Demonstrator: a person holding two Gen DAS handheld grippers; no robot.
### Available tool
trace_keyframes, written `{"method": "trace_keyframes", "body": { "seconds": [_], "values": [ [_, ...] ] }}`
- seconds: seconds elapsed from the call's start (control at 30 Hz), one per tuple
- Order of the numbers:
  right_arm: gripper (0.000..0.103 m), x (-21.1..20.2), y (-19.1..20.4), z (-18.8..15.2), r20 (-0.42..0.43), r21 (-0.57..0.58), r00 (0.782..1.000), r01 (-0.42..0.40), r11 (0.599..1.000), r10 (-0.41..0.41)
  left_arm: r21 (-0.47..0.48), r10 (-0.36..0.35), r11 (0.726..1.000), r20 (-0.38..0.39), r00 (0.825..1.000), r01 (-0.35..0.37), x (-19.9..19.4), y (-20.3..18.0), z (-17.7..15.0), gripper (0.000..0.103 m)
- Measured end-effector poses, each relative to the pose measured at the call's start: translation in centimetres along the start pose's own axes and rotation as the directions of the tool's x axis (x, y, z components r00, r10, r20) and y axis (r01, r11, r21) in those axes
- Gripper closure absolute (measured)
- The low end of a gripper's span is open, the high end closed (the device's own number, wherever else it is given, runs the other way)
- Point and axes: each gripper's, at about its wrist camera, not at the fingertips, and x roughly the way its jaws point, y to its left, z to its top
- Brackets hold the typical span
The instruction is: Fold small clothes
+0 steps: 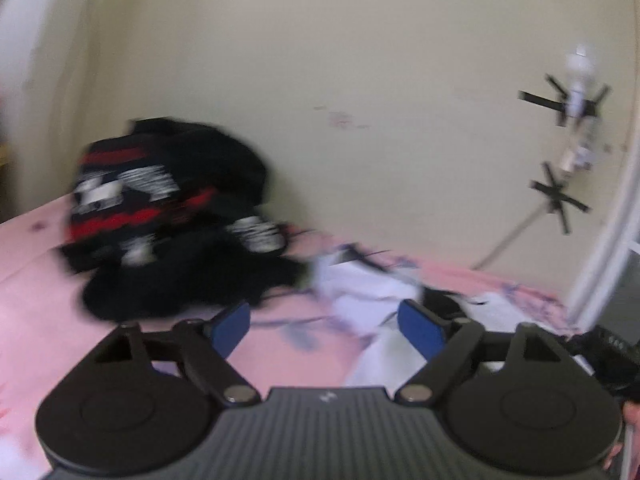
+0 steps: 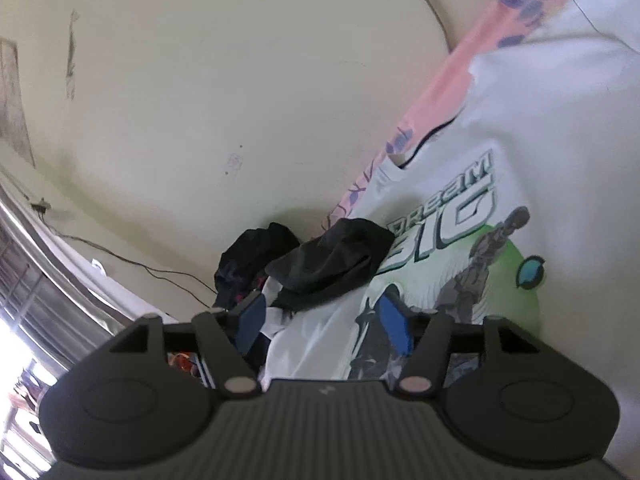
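The step in hand is judged to be taking hold of the white printed T-shirt with the green "DREAM BIG" graphic [image 2: 500, 208], which is spread over the pink floral bedsheet [image 2: 432, 92]. It would be done well if the near edge of the cloth alone were pinched, the sheet beneath being left out of the bite, and if both corners were lifted evenly so that the fold stays square. The right gripper [image 2: 326, 322] is seen with its blue pads [image 2: 394, 322] parted and nothing pressed between them; white cloth lies directly under and between the jaws, and a crumpled black garment [image 2: 336, 260] rests just ahead on the shirt's edge, best avoided. The left gripper [image 1: 326, 326] is held wide and empty above the sheet, the white shirt lying just ahead and to its right, while a blurred pile of black, red and white clothes [image 1: 168, 216] sits further off to its left against the cream wall [image 1: 360, 60].
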Motion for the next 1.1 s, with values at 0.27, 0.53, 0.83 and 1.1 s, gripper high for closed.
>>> {"method": "trace_keyframes", "body": {
  "seconds": [0.27,0.53,0.83,1.1],
  "values": [
    [0.044,-1.1,-1.2,0.2,0.034,0.073,0.997,-0.067,0.995,0.065,-0.033,-0.019,0.999,-0.169,0.985,0.013,6.7,0.0,-2.4,0.02],
    [0.043,-1.2,-2.2,0.4,0.055,0.135,0.992,-0.124,0.983,0.118,-0.134,-0.039,0.991,-0.171,0.985,0.016,6.9,2.0,-2.6,0.017],
    [0.043,-1.5,-3.1,0.7,0.069,0.184,0.985,-0.166,0.969,0.155,-0.119,-0.046,0.993,-0.16,0.986,0.027,6.8,1.7,-2.4,0.017],
    [0.043,-1.5,-3.0,0.6,0.074,0.191,0.985,-0.168,0.967,0.157,-0.122,-0.05,0.992,-0.162,0.986,0.03,6.9,1.7,-2.4,0.017]
  ]
}}
